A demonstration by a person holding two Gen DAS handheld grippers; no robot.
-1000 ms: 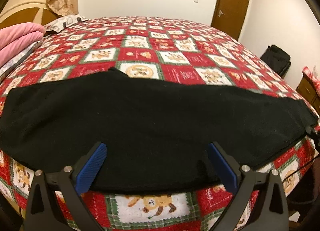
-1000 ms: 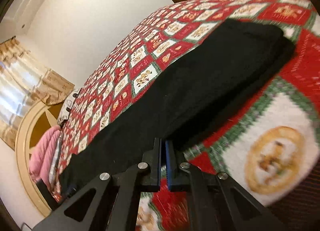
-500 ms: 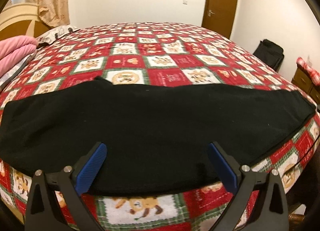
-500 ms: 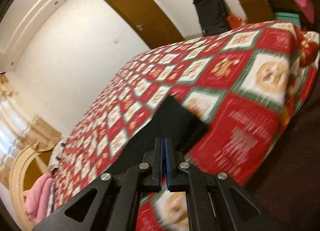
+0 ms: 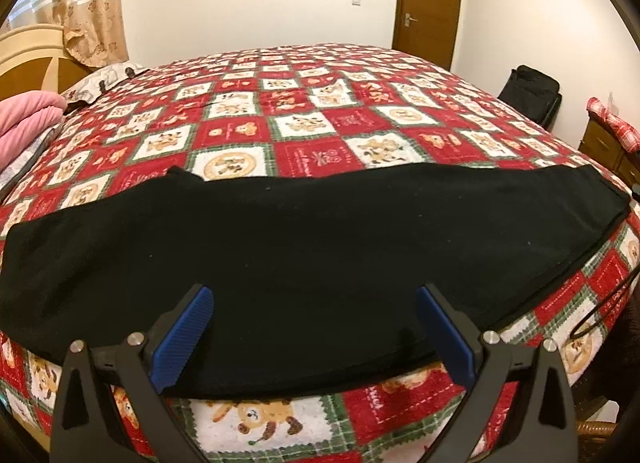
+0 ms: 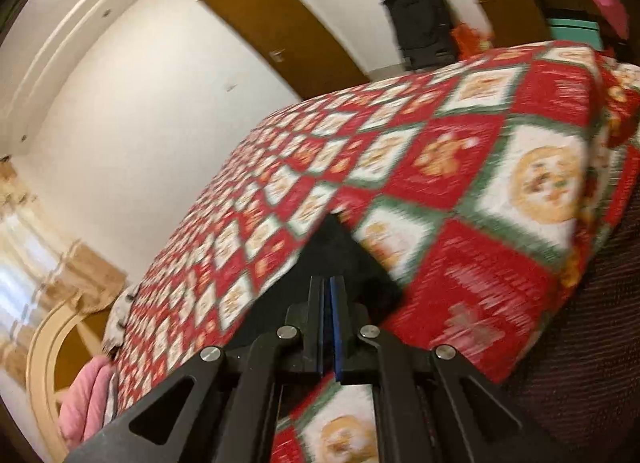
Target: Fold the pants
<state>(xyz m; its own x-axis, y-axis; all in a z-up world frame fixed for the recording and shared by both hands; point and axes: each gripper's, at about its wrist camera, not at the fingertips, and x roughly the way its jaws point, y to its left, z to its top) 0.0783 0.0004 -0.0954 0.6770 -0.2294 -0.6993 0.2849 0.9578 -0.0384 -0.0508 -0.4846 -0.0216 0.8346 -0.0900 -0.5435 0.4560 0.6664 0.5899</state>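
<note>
Spread wide and holding nothing, the jaws of the left gripper (image 5: 314, 337) are hovering over the near edge of the long black fleece pants (image 5: 304, 251), which are lying lengthwise along the near side of the bed's red, white and green patchwork quilt (image 5: 320, 119), apparently already doubled leg on leg. Jaws of the right gripper (image 6: 330, 327) are standing pressed together just above one end of the pants; whether any cloth is pinched between them I cannot tell, since the view is blurred. Judging from this, the next fold could go askew: a grip catching only the top layer would let the lower leg lag and bunch. The pants are also lying close to the mattress edge, so a careless drag could pull them off.
</note>
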